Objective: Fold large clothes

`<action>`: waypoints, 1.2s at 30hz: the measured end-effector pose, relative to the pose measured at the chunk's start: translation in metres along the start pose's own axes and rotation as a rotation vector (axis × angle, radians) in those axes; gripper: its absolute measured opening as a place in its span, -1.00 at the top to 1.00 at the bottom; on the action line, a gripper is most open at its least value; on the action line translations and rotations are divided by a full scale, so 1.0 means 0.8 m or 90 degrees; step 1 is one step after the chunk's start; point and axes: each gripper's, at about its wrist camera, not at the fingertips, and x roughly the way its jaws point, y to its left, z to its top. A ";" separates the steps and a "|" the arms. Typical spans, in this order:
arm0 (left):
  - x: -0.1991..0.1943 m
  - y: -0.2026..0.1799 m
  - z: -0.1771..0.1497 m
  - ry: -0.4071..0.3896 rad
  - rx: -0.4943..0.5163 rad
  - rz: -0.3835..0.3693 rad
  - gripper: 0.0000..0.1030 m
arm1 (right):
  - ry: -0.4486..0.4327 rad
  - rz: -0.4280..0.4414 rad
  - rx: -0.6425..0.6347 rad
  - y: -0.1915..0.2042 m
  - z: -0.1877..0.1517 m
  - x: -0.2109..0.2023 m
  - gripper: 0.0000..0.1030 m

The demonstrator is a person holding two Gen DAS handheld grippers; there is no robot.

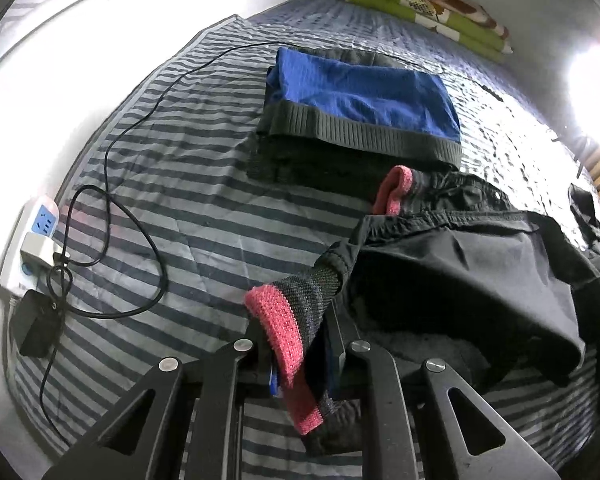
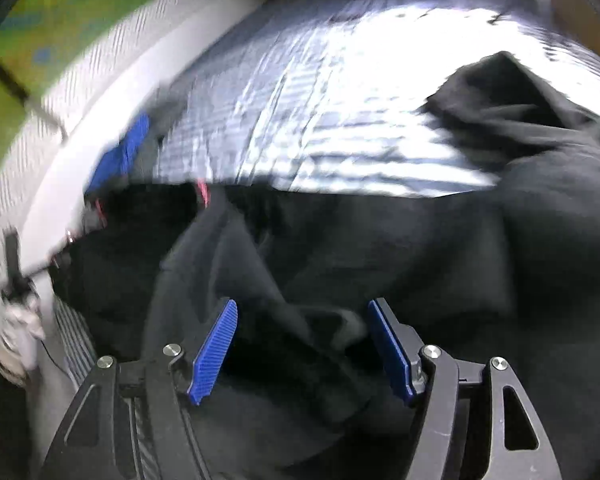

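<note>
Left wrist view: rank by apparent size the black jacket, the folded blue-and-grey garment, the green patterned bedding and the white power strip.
1. black jacket, though nearness inflates it.
2. folded blue-and-grey garment.
3. green patterned bedding, far off, so really larger.
4. white power strip.

Left side of the bed [image 1: 204, 216] obstructed by a looping black cable [image 1: 140, 236], power strip [image 1: 28, 240] and charger [image 1: 36, 324]. Folded blue-and-grey garment [image 1: 360, 108] occupies the far centre. Striped sheet between cable and black jacket [image 1: 468, 272] lies open.
</note>
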 end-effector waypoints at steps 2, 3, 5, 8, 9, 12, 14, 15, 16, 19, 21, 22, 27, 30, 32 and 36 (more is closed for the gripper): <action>0.002 0.000 0.001 0.002 0.004 0.003 0.69 | 0.026 0.011 -0.023 0.018 -0.007 0.019 0.60; 0.002 0.000 0.001 0.003 0.004 0.003 0.69 | 0.036 0.016 -0.035 0.027 -0.011 0.020 0.80; 0.004 -0.002 0.003 0.002 0.009 0.004 0.69 | -0.005 -0.020 -0.065 0.036 -0.017 -0.001 0.88; 0.010 -0.013 0.006 0.003 0.021 -0.015 0.69 | -0.090 -0.019 -0.016 0.018 -0.023 -0.065 0.90; 0.013 -0.018 0.007 0.005 0.026 -0.021 0.69 | -0.116 -0.026 -0.002 0.012 -0.025 -0.084 0.90; 0.029 -0.045 0.015 0.005 0.060 -0.015 0.69 | -0.207 -0.067 -0.013 -0.002 -0.036 -0.147 0.87; 0.043 -0.058 0.025 0.006 0.064 0.001 0.69 | -0.203 -0.155 -0.032 -0.011 -0.031 -0.154 0.75; 0.050 -0.061 0.029 0.007 0.062 0.006 0.69 | -0.185 -0.206 -0.010 -0.024 -0.026 -0.150 0.73; 0.057 -0.064 0.033 0.011 0.061 0.008 0.69 | -0.158 -0.271 0.017 -0.041 -0.020 -0.142 0.71; 0.074 -0.073 0.038 0.025 0.075 0.022 0.69 | -0.150 -0.321 0.022 -0.060 -0.022 -0.135 0.65; 0.077 -0.076 0.037 0.026 0.081 0.027 0.69 | -0.163 -0.208 -0.006 -0.044 -0.036 -0.141 0.54; 0.078 -0.076 0.037 0.027 0.085 0.027 0.69 | -0.168 -0.179 -0.030 -0.030 -0.041 -0.140 0.34; 0.077 -0.077 0.035 0.027 0.083 0.026 0.69 | -0.163 -0.181 -0.227 0.052 -0.080 -0.117 -0.44; 0.075 -0.079 0.034 0.026 0.083 0.027 0.69 | -0.105 -0.327 -0.309 0.068 -0.095 -0.073 -0.25; 0.073 -0.078 0.034 0.025 0.081 0.025 0.69 | -0.046 -0.338 -0.281 0.056 -0.094 -0.061 0.94; 0.067 -0.075 0.033 0.022 0.083 0.022 0.69 | -0.054 -0.177 -0.169 0.052 -0.094 -0.115 0.95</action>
